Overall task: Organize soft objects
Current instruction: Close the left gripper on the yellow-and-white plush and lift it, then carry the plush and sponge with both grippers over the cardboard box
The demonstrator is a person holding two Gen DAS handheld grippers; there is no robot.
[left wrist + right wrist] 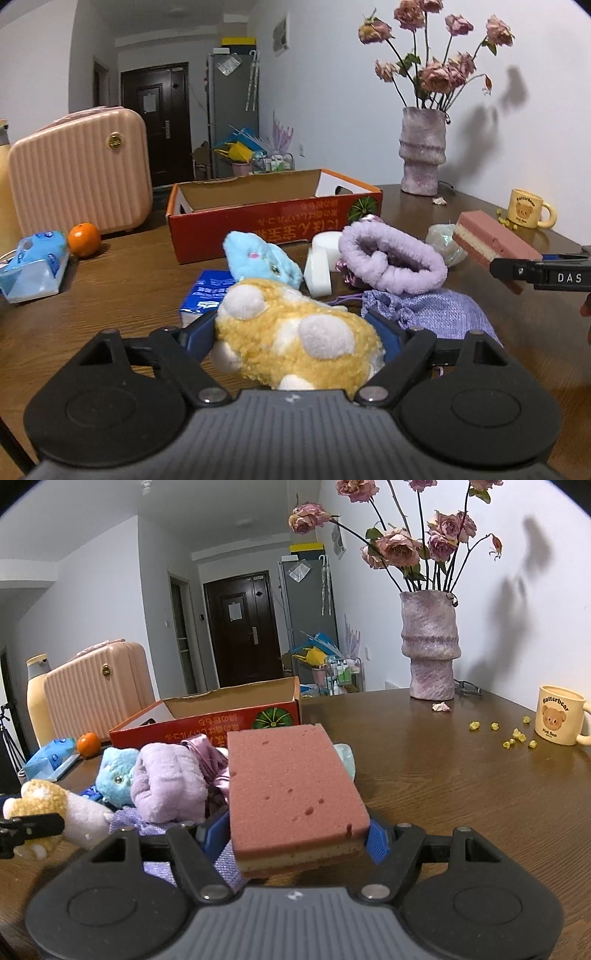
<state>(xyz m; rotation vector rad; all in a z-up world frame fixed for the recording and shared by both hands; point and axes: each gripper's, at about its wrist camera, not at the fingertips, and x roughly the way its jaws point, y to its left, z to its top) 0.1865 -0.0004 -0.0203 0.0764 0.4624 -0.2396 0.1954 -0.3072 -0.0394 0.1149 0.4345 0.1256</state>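
Observation:
My left gripper (295,336) is shut on a yellow-and-white plush toy (295,339), held just above the table; the toy also shows at the left of the right wrist view (55,808). My right gripper (295,830) is shut on a pink layered sponge (291,790), also visible in the left wrist view (491,240) at the right. Between them lie a blue plush (258,258), a purple fuzzy band (391,258), a lilac pouch (443,314), a white block (321,266) and a blue tissue pack (203,295). An open orange cardboard box (273,221) stands behind the pile.
A pink case (81,177), an orange (84,239) and a blue wipes pack (33,266) sit at the left. A vase of dried roses (430,650) and a bear mug (559,716) with yellow crumbs stand at the right on the wooden table (443,775).

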